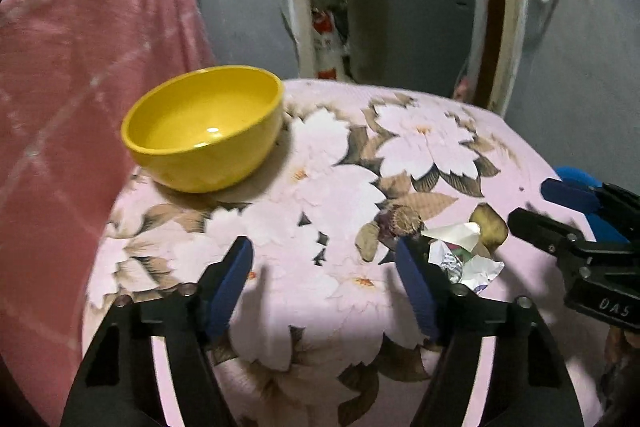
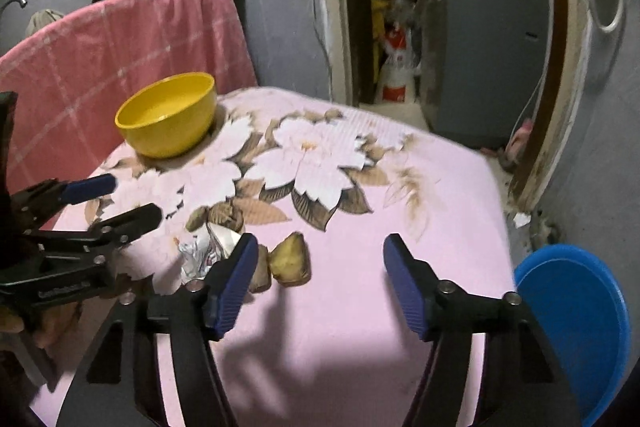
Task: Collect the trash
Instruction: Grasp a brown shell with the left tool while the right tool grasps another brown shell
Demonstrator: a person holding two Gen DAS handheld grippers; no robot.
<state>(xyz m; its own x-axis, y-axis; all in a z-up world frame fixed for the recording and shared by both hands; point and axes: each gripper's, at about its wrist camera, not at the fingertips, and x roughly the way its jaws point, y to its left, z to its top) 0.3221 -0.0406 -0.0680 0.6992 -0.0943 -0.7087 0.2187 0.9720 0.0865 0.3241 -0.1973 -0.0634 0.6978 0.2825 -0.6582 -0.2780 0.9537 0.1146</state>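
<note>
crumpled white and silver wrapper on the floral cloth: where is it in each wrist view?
Left wrist: crumpled white and silver wrapper sits lower right, just beyond the right blue finger pad of the left hand-held gripper.
Right wrist: the wrapper sits lower left, partly hidden behind the left blue finger pad of the right hand-held gripper.
Shared landmark: round yellow plastic bowl, at the cloth's far left edge in both.
</note>
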